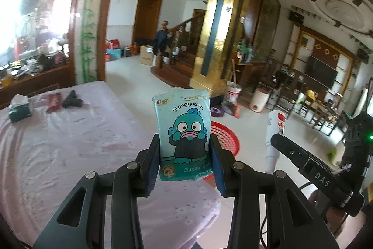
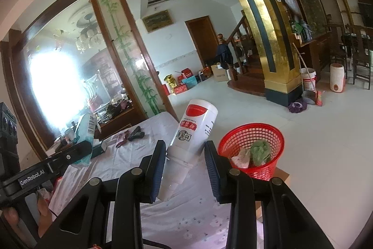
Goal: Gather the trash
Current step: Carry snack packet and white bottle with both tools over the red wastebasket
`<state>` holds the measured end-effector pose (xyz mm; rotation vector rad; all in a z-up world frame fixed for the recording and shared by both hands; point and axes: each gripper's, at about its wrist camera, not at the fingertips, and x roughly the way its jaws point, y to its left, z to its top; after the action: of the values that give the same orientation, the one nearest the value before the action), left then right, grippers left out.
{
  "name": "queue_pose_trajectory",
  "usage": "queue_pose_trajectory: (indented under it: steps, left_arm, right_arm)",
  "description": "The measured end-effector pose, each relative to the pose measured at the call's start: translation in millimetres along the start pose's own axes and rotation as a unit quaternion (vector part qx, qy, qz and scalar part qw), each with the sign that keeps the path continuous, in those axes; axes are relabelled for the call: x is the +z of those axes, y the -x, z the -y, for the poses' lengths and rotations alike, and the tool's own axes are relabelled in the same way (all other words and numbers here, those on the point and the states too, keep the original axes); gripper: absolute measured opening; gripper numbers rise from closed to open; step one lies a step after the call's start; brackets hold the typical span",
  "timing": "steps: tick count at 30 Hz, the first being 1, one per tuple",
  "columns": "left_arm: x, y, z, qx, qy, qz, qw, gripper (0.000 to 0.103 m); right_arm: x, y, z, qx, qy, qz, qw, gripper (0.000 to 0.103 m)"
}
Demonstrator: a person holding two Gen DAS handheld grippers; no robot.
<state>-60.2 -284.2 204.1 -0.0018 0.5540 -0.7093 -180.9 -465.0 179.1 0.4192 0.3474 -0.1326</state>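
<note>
Past the table's corner, above the red basket (image 2: 251, 151), the left hand-held gripper (image 1: 185, 155) clamped a soft, light tissue pack (image 1: 184, 132) low, the right hand-held gripper (image 2: 184, 165) a stiff, slippery bottle (image 2: 188, 144) near its neck.

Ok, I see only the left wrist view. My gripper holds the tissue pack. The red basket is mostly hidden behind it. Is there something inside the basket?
Observer: Yes. In the right wrist view the red basket already holds a crumpled green piece and a pale piece beside it.
Operator: And the white bottle at my right, is it really gripped?
Observer: Yes, the right gripper is shut on the white bottle, which tilts with its cap end down between the fingers.
Operator: Does the basket stand on the floor?
Observer: It stands on a flat piece of brown cardboard beside the table.
</note>
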Motion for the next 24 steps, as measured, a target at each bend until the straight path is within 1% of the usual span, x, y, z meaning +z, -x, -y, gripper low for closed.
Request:
queue_pose_trajectory:
  steps: [8, 19, 24]
  left_arm:
    - [11, -32, 22, -0.009, -0.012, -0.007, 0.9999, 0.038]
    - [20, -64, 48, -0.021, -0.031, -0.013, 0.9992, 0.038]
    - [23, -79, 53, -0.023, -0.035, -0.016, 0.9990, 0.038]
  right_arm:
    - [14, -5, 30, -0.016, -0.018, 0.007, 1.000, 0.037]
    - [24, -13, 53, -0.026, -0.033, 0.008, 0.999, 0.037]
    - [29, -19, 63, -0.031, -0.038, 0.007, 0.999, 0.037]
